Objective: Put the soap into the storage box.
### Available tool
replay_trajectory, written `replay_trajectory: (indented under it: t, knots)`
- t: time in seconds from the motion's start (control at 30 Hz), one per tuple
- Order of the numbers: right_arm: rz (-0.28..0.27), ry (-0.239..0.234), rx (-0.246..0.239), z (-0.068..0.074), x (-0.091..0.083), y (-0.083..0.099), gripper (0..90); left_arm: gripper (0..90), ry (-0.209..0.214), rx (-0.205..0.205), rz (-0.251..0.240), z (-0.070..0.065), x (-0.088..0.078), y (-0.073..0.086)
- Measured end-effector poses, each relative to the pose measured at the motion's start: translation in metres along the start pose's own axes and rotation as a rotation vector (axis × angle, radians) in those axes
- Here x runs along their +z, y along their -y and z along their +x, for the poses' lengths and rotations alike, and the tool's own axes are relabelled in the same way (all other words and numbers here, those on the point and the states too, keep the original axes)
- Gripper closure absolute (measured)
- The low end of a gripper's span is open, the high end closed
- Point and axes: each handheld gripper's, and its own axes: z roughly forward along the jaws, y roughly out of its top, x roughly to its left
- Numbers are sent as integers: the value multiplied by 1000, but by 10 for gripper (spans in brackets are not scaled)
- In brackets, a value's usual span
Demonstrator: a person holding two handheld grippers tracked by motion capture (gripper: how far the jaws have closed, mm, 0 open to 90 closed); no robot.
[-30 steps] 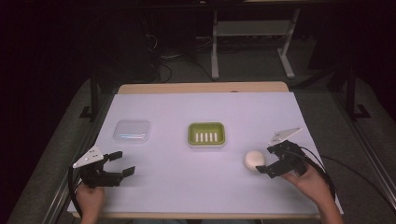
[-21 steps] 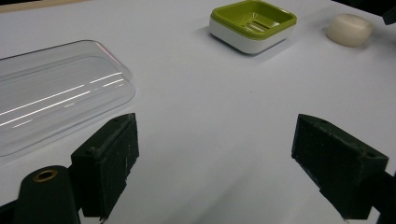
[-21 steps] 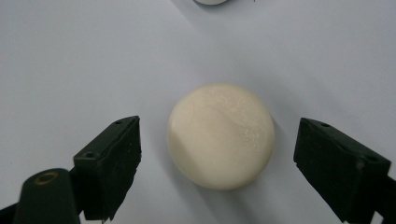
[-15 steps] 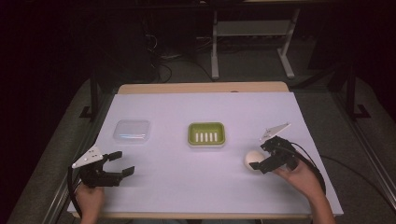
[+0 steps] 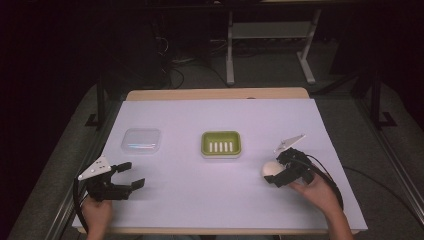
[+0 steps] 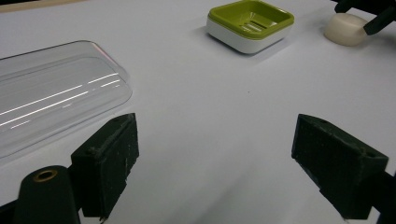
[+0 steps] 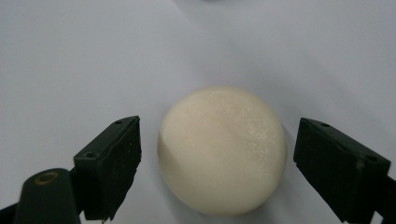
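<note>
Two grippers: a person holds one in each hand over a white table [image 5: 200, 195], forearms entering from the near edge.
Left gripper [image 5: 131, 176]: near the table's front left corner, jaws spread wide with nothing between them; in the left gripper view its black pads [image 6: 107, 163] frame bare white surface.
Right gripper [image 5: 276, 169]: at the front right of the table, jaws apart on either side of the soap and not touching it, a narrow gap showing at each pad in the right gripper view.
Soap [image 7: 222, 149]: a round, cream-coloured bar lying flat on the table between the right gripper's open jaws; seen from above, it sits to the right of the dish and nearer the person.
Soap dish [image 5: 221, 144]: green top with a slotted floor over a white base, standing near the middle of the table, well apart from both grippers.
Clear lid [image 5: 142, 140]: a transparent rectangular plastic piece with rounded corners, lying flat to the left of the dish, just ahead of the left gripper.
Surroundings: dark floor and metal stand legs [image 5: 230, 50] beyond the far edge of the table.
</note>
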Motion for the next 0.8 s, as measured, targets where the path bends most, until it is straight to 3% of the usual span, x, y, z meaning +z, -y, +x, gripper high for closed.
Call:
replay_trajectory:
  t: [0.67, 0.8]
  knots:
    - [45, 29, 14, 0, 14, 5, 156, 145, 3, 0, 3, 1, 0, 0]
    - [50, 37, 12, 1, 15, 6, 197, 145, 2, -2, 0, 1, 0, 0]
